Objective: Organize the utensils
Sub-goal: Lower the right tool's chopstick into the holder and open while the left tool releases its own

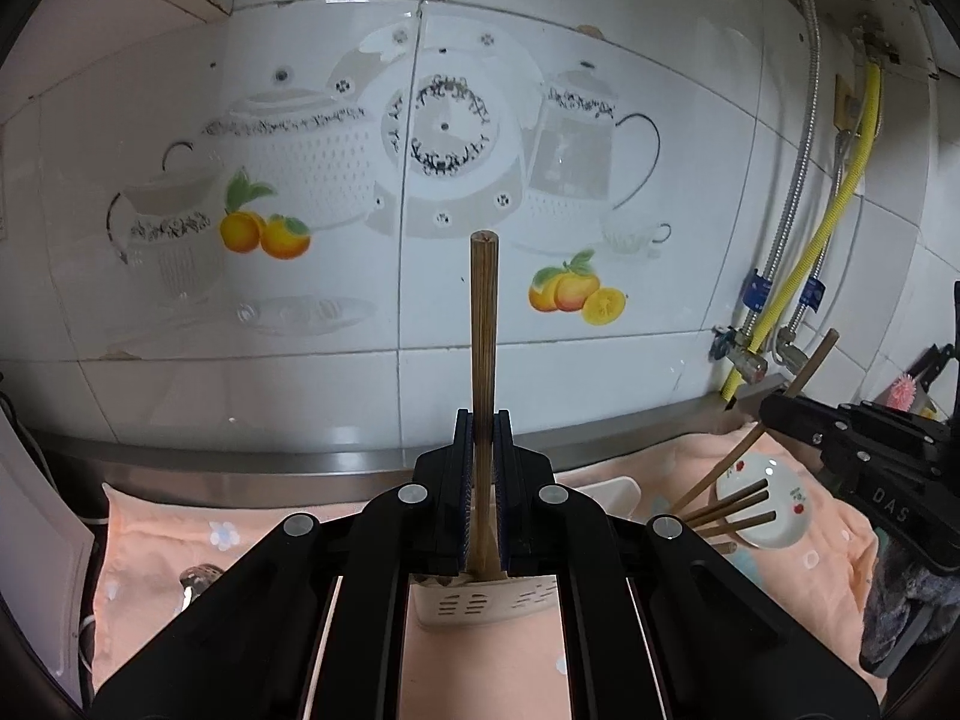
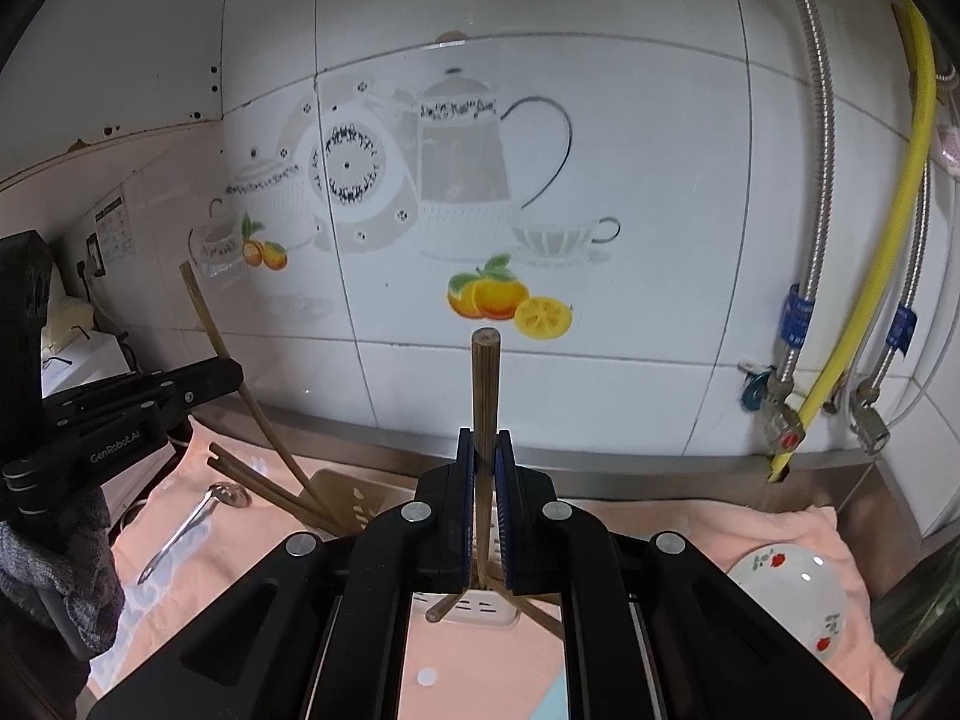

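My left gripper (image 1: 483, 420) is shut on a brown wooden chopstick (image 1: 483, 312) that stands upright, its lower end at a white slotted utensil holder (image 1: 480, 603). From the right wrist view the left gripper (image 2: 234, 375) shows at the left edge, its chopstick (image 2: 207, 324) slanting above a beige slotted holder (image 2: 354, 501) with several chopsticks (image 2: 252, 474) leaning in it. My right gripper (image 2: 485, 438) is shut on a second chopstick (image 2: 485, 384), upright over a white slotted holder (image 2: 480, 609). The right gripper (image 1: 771, 405) shows at the right with its chopstick (image 1: 813, 360).
A peach towel (image 2: 660, 522) covers the counter. A white dish with red flowers (image 2: 792, 594) lies at the right, a metal spoon (image 2: 192, 522) at the left. The tiled wall (image 1: 420, 360) stands close behind. A yellow hose (image 2: 882, 276) and steel pipes (image 2: 822, 228) run down the right.
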